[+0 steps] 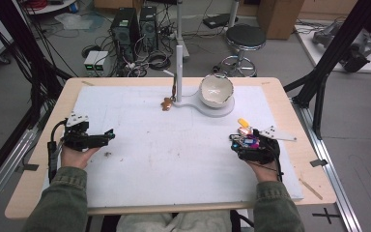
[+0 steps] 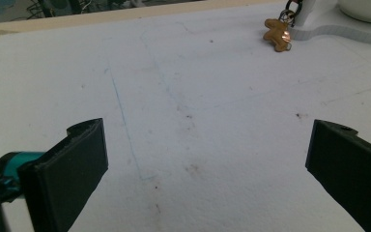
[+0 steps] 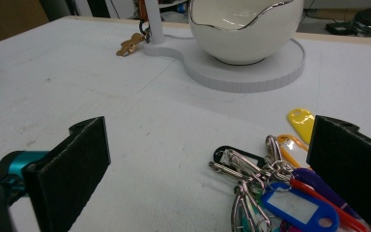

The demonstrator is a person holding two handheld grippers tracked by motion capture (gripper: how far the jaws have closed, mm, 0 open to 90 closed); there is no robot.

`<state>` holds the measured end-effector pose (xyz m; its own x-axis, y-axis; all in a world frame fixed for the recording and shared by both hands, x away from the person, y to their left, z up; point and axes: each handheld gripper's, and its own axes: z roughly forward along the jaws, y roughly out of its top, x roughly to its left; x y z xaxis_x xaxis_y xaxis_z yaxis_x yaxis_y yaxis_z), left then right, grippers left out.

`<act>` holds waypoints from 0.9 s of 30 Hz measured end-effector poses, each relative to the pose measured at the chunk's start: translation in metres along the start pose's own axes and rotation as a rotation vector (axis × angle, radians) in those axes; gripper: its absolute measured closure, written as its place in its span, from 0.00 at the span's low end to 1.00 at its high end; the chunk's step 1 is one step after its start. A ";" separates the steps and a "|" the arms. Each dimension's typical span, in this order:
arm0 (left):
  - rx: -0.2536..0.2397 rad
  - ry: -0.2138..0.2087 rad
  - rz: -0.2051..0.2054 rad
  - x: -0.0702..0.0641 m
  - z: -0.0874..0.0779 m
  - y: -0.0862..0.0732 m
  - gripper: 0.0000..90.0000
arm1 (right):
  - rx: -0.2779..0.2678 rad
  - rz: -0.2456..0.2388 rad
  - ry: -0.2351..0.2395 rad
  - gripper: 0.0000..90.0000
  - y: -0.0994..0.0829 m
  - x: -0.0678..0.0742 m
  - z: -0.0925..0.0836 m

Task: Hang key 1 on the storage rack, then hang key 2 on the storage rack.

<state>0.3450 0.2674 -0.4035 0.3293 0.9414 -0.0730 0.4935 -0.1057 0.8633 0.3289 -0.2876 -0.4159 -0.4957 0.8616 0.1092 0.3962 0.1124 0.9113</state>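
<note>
Your left tool [image 1: 107, 137] rests at the left side of the desk [image 1: 38, 145], jaws spread wide over bare white mat [image 1: 174, 145] with nothing between them; in the left gripper view the mat under it is scuffed, with faint blue pen lines. Your right tool [image 1: 236, 140] sits at the right side, jaws likewise released and wide apart, and the bunch of key tags [image 3: 275, 188] lies on the mat just in front of it, partly between the jaws but not gripped. The bunch is a tangle of silver rings and clips carrying plastic tags: a blue one with a white label window, a black one, a purple, a red, an orange and a yellow (the yellow one lies farthest out). At the far middle of the desk a white bowl [image 1: 216, 90] with a wavy rim sits on a flat white stand base [image 3: 251, 72], and a small gingerbread-man keychain [image 2: 278, 34] lies beside the stand's post [image 1: 178, 72].
</note>
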 end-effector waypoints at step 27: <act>0.033 0.036 -0.010 0.009 -0.014 -0.025 0.02 | 0.047 -0.012 -0.002 0.01 0.026 -0.016 -0.005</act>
<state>0.3243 0.2829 -0.4191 0.2956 0.9532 -0.0630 0.5231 -0.1064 0.8456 0.3436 -0.3012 -0.3922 -0.4991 0.8610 0.0981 0.4266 0.1456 0.8926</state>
